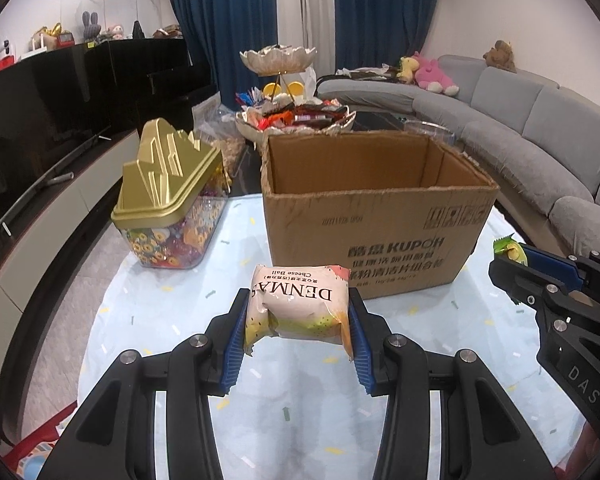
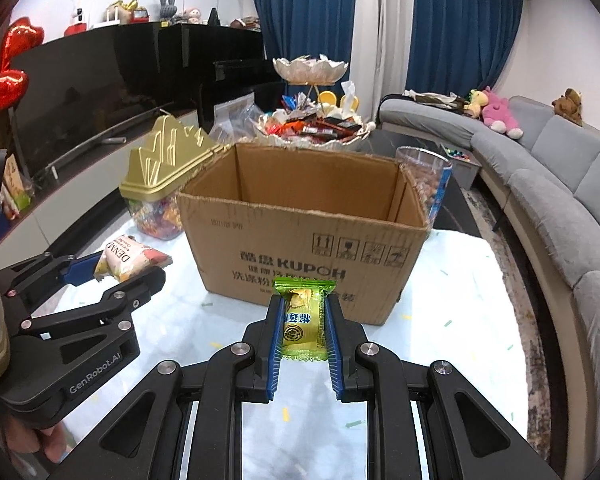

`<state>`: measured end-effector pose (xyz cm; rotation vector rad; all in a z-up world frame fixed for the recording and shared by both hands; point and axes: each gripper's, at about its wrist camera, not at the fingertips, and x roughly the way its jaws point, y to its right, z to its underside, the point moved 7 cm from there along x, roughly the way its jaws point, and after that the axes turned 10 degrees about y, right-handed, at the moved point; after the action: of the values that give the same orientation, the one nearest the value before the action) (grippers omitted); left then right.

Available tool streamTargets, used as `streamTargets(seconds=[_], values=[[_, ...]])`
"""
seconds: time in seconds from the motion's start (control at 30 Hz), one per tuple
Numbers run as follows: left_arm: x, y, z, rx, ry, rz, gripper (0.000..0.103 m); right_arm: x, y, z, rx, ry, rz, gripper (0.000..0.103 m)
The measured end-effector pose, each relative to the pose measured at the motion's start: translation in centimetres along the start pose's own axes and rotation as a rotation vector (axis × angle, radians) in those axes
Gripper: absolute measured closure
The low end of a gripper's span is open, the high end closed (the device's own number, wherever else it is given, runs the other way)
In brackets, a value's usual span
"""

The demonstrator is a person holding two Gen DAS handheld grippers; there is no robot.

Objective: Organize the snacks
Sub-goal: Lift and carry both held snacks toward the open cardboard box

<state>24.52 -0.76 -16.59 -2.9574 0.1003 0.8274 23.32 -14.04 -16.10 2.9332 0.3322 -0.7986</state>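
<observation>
Blue ribbed pads line both claws, and each is pinching a snack. The left claw (image 1: 298, 320) squeezes a pale puffy packet (image 1: 300, 306) printed "DENMAS... Cheese Ball" (the lettering reads upside down in the left wrist view), one pad on each short side, the packet held clear above the table (image 1: 160, 308). In the right wrist view the same claw (image 2: 112, 270) shows at 9 o'clock with the packet (image 2: 130, 258) sticking out past its tips.

The right claw (image 2: 303, 326) is pressed onto a narrow green-and-yellow wrapped bar (image 2: 303, 320), gripped along its long sides, its crimped green end pointing forward. From the left wrist view that claw (image 1: 512, 258) enters at 3 o'clock, and only a scrap of the green wrapper (image 1: 508, 246) shows at its tip.

Just beyond both claws, at 12 o'clock, stands an open brown cardboard box (image 2: 300, 248) marked "KUPOH"; as far as the right wrist view sees in, only bare inner walls show. At 10 o'clock from the box sits a clear candy jar (image 1: 172, 216) with a gold peaked lid. Behind the box, a two-tier shell-shaped snack stand (image 2: 314, 124) is heaped with wrapped sweets, and a clear cup (image 2: 428, 176) stands at the box's far right corner. A grey sofa (image 1: 520, 120) curves along at 2 o'clock.
</observation>
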Motion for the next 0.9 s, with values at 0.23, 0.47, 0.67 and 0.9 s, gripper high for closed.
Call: streamTargets(seconds=[0.23, 0.47, 0.67, 0.9], values=[[-0.9, 0.4, -1.7, 0.004, 0.026, 0.002, 0.058, -1.0, 0.6, -1.4, 0.012, 0.021, 0.017, 0.082], [-1.3, 0.9, -3.3, -0.001, 0.047, 0.0, 0.058, -1.6, 1.3, -2.4, 0.022, 0.042, 0.038, 0.082], [-1.6, 1.4, -4.8, -0.008, 0.071, 0.004, 0.058, -2.1, 2.1, -3.6, 0.04, 0.062, 0.063, 0.082], [-1.1, 1.4, -6.3, -0.022, 0.082, -0.001, 0.058, -2.1, 2.4, -4.9, 0.052, 0.081, 0.078, 0.082]])
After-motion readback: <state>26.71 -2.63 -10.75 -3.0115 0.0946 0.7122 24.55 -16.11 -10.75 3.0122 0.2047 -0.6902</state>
